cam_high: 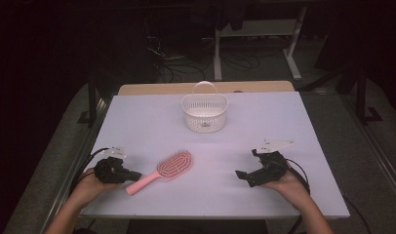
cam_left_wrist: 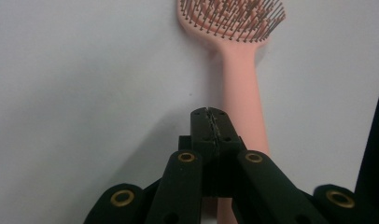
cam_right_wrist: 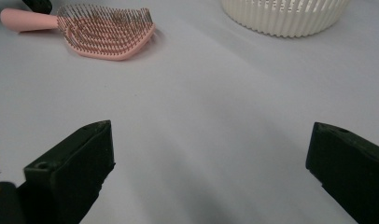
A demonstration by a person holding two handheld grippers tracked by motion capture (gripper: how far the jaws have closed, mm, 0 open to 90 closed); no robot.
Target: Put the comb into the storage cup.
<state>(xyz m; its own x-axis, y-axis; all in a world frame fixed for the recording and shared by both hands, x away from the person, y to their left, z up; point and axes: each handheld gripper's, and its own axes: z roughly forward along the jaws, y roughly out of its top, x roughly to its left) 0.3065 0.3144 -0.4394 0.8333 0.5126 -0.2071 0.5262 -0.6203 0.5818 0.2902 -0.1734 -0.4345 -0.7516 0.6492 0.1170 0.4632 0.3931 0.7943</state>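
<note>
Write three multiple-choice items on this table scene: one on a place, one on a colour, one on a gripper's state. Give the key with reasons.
1. Where does the basket stand?
A. far side of the table, about the middle
B. beside the left gripper
C. under the hairbrush

2. What colour is the hairbrush?
A. blue
B. pink
C. black

3. How do the two grippers stand?
A. both shut
B. left open, right shut
C. left shut, right open

Key: 1 A, the basket sits well beyond the brush on the table. 2 B, handle and head are pink. 3 C, the left gripper shows jaws pressed together on nothing, the right gripper shows jaws wide apart.
</note>
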